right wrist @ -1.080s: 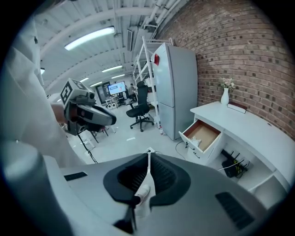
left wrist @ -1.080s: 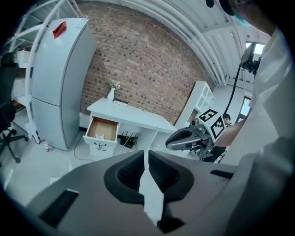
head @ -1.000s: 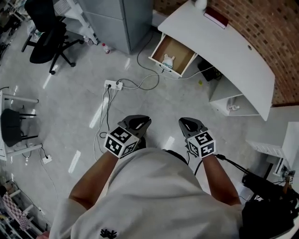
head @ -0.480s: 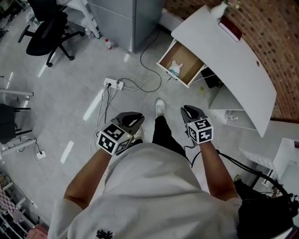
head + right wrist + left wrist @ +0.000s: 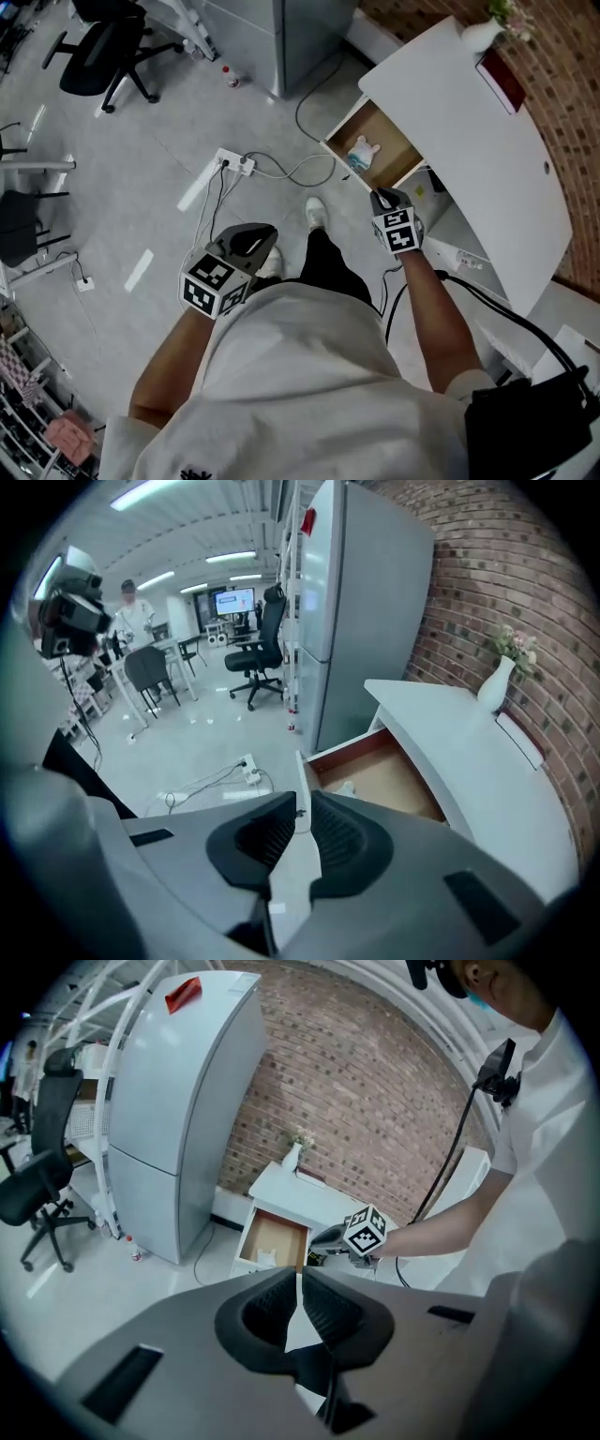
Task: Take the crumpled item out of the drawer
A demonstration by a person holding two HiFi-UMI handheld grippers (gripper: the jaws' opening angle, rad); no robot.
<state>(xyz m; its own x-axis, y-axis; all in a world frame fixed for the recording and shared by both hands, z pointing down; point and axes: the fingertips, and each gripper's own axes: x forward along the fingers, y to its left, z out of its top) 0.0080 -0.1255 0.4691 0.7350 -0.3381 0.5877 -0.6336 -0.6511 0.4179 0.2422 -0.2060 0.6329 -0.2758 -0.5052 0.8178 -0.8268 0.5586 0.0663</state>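
The white desk (image 5: 469, 122) stands by a brick wall (image 5: 562, 84), with its wooden drawer (image 5: 398, 142) open. The right gripper (image 5: 383, 198) hovers just beside the drawer, jaws closed on nothing. The left gripper (image 5: 262, 236) hangs well back over the floor (image 5: 141, 187), jaws together and empty. The small pale crumpled item (image 5: 363, 153) lies inside the drawer.

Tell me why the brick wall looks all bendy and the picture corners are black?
In the left gripper view, the wide-angle lens curves the red brick wall and the tall grey refrigerator, and darkens the corners. The right gripper view bends the same way, with bright ceiling light strips glaring. The head view is straighter; the shiny grey floor shows pale light streaks.
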